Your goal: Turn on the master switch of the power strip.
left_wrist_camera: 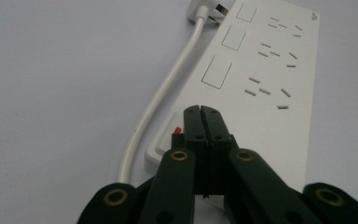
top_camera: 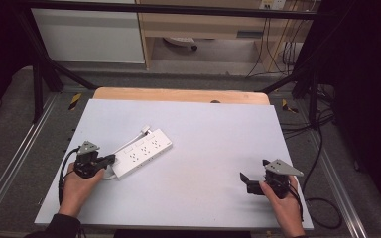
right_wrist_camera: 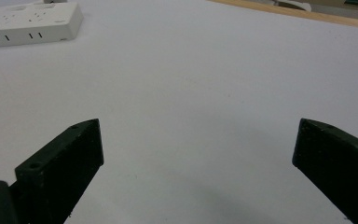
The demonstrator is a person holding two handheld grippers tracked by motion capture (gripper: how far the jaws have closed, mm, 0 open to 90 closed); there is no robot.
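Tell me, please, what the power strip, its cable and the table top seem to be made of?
Power strip: apparently hard white plastic, smooth, with moulded slots and a soft sheen.
Cable: seems white rubber or soft plastic sheathing, since it curves smoothly.
Table top: a matte pale grey sheet, perhaps laminate; a wood-coloured edge shows at its far side.

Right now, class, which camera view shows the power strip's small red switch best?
The left gripper view: the red switch sits close up, just left of the shut jaws, at the power strip's near end. The high view shows the strip too small to tell; the right gripper view shows its far end.
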